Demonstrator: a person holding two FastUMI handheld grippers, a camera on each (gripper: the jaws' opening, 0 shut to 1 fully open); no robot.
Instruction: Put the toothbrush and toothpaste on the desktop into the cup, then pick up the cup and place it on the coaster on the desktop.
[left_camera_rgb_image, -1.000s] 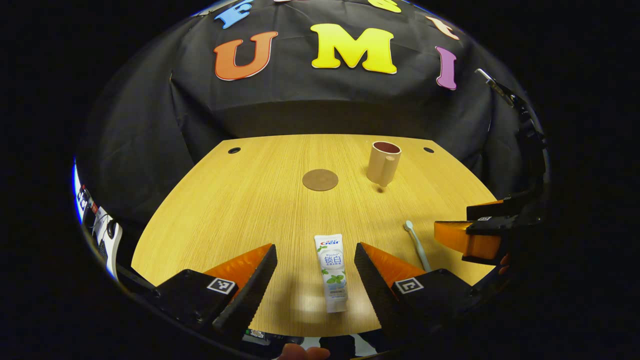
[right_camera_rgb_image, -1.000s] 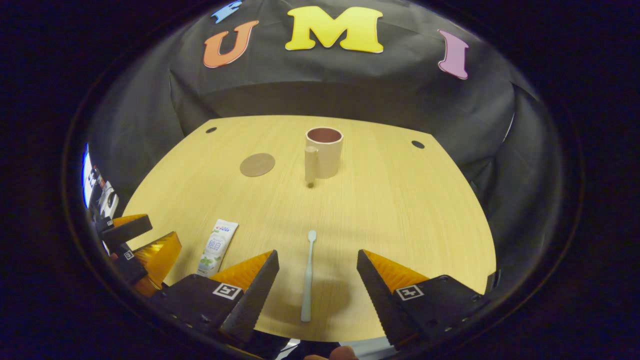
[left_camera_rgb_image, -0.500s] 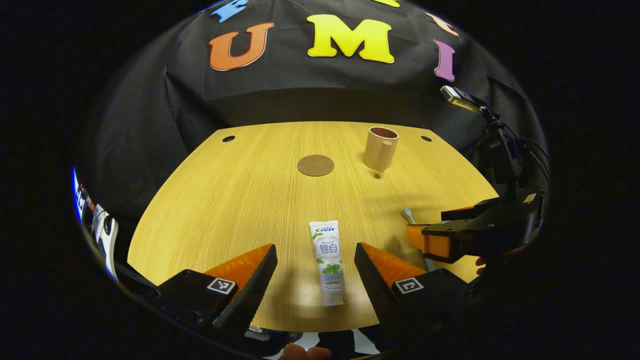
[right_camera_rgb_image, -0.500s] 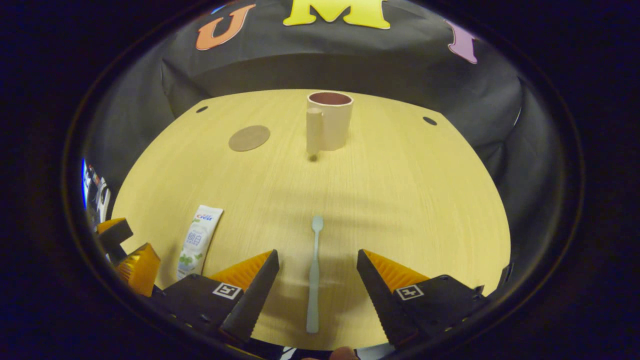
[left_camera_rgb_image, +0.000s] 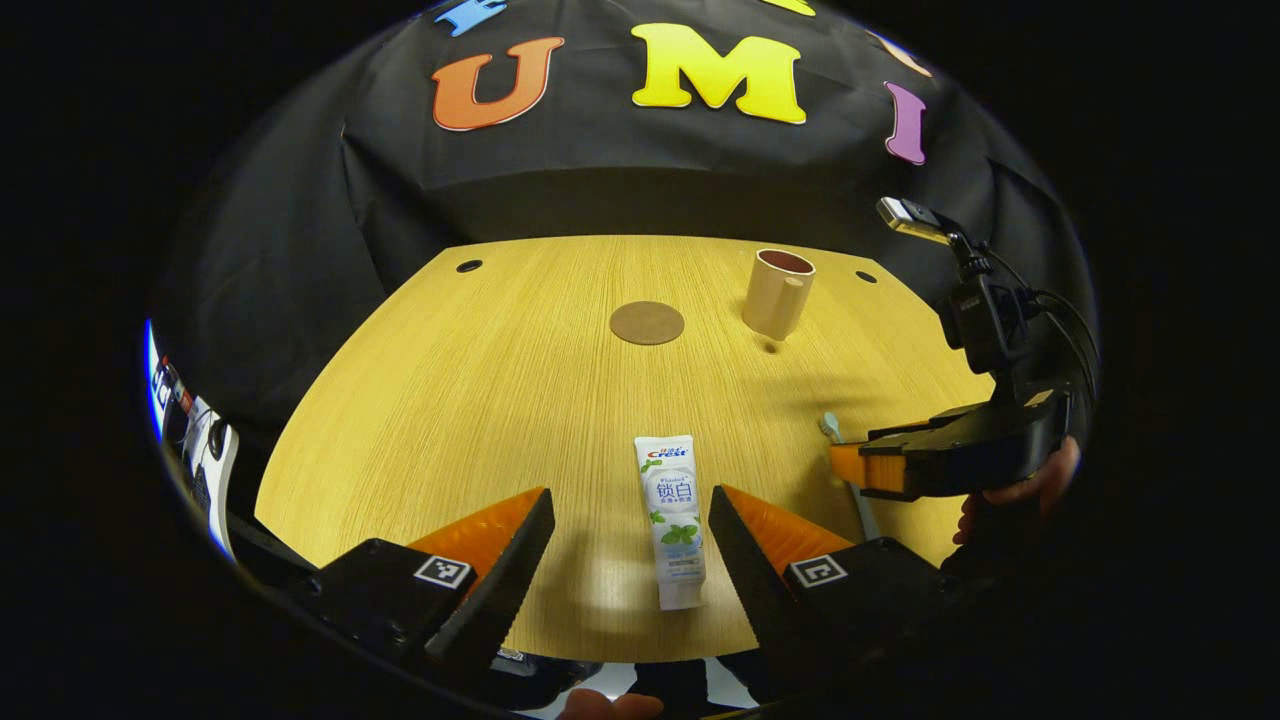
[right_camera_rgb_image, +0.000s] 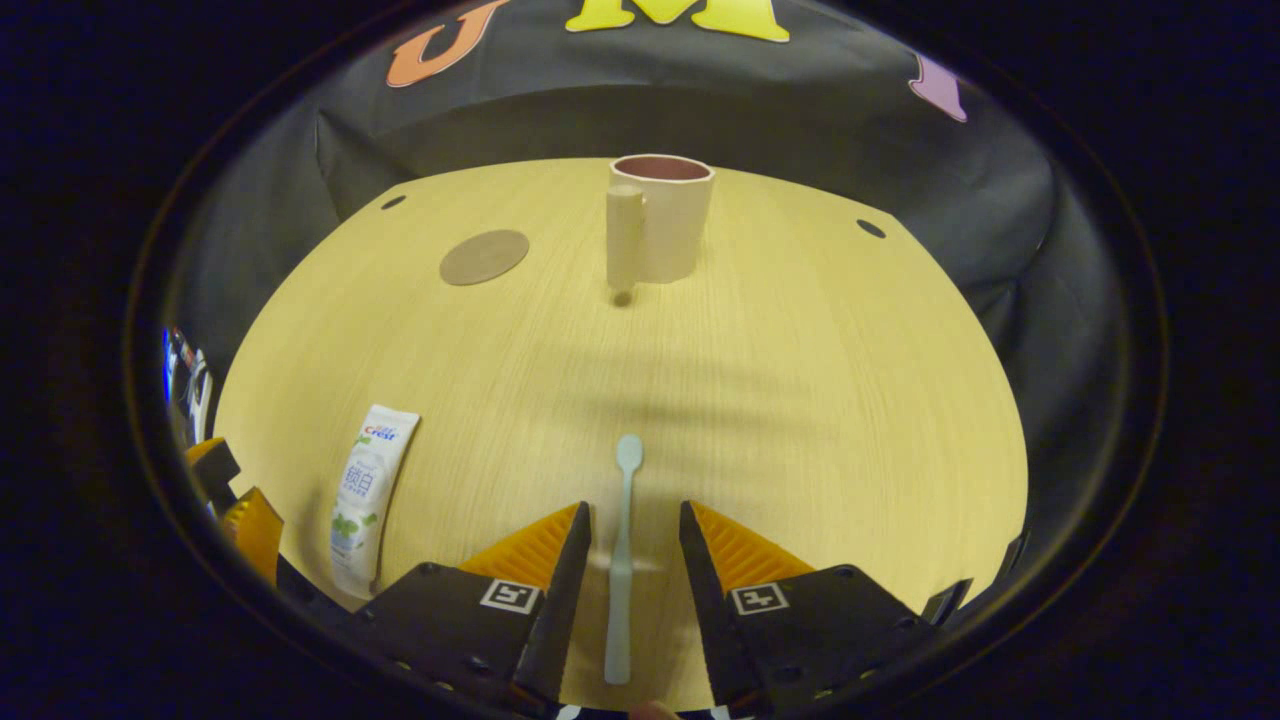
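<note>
Wooden table (right_camera_rgb_image: 800, 400) carries toothbrush (right_camera_rgb_image: 622, 540) at its near edge, between the narrowed right gripper (right_camera_rgb_image: 630, 560) fingers, untouched; left gripper (left_camera_rgb_image: 630, 540) spreads wide around toothpaste (left_camera_rgb_image: 672, 515).

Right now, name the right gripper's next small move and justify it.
Probably close the right gripper fully on the toothbrush: the handle lies flat on the table between its fingers, with narrow gaps either side, so nothing is pinched yet.

A white toothpaste tube (left_camera_rgb_image: 672, 520) and a pale toothbrush (right_camera_rgb_image: 622, 555) lie flat on the wooden desktop (right_camera_rgb_image: 800, 400), well apart. Farther back, a beige cup (right_camera_rgb_image: 660, 230) stands upright near a round brown coaster (right_camera_rgb_image: 485, 257).
</note>
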